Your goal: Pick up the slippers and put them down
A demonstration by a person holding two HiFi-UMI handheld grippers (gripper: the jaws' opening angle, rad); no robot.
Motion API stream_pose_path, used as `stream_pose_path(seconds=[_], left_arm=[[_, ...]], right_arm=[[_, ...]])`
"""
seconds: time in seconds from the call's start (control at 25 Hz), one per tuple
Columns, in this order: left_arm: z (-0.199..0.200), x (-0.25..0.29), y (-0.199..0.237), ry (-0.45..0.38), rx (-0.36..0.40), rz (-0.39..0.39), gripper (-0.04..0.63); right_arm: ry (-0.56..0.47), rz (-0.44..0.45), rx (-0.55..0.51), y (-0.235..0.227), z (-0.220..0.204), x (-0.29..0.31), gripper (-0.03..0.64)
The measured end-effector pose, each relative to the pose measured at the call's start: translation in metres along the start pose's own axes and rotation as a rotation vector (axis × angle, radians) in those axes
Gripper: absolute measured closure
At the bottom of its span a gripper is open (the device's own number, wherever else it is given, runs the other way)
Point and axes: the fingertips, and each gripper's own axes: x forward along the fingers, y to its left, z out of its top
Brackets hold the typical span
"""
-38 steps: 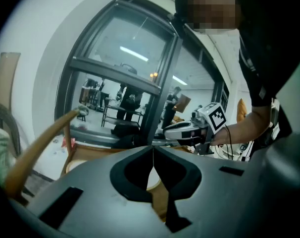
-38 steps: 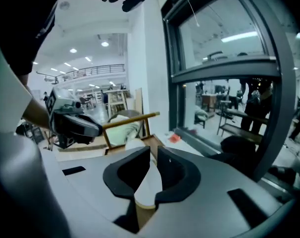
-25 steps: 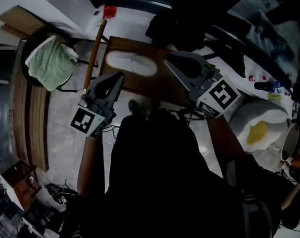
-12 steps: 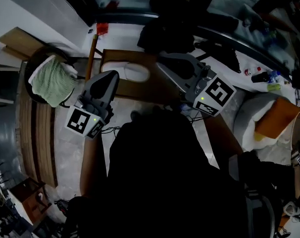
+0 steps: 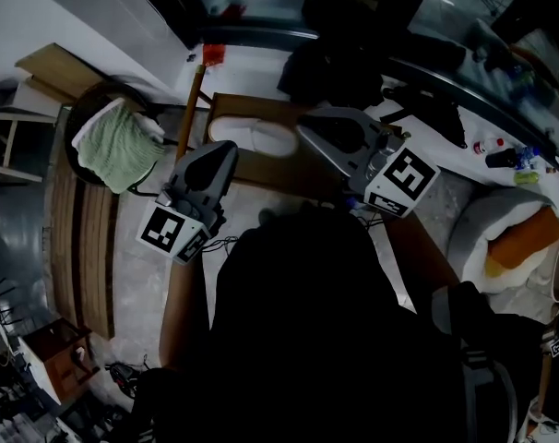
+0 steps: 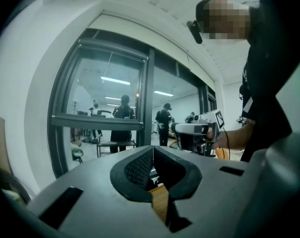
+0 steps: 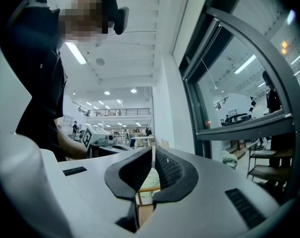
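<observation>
Left gripper [image 5: 224,150]: jaws closed together, nothing held. Right gripper [image 5: 307,132]: same, empty. One white slipper [image 5: 254,137] lies flat on the brown board [image 5: 266,169], between the two tips and gripped by neither. Judgement: already set down or not yet lifted; cannot tell which.

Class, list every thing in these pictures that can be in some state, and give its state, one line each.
left gripper: shut, nothing between the jaws.
right gripper: shut, nothing between the jaws.
white slipper: lying on the wooden board, not held, clear of both grippers.
green towel: crumpled, draped over a dark chair.
</observation>
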Motion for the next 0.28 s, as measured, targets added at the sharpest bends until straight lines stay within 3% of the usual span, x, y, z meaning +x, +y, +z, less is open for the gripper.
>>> stream_pose_path(seconds=[0.28], left_arm=[[-0.014, 0.001, 0.021, 0.011, -0.076, 0.047, 0.583]], right_arm=[[0.014, 0.017, 0.003, -0.021, -0.009, 0.011, 0.583]])
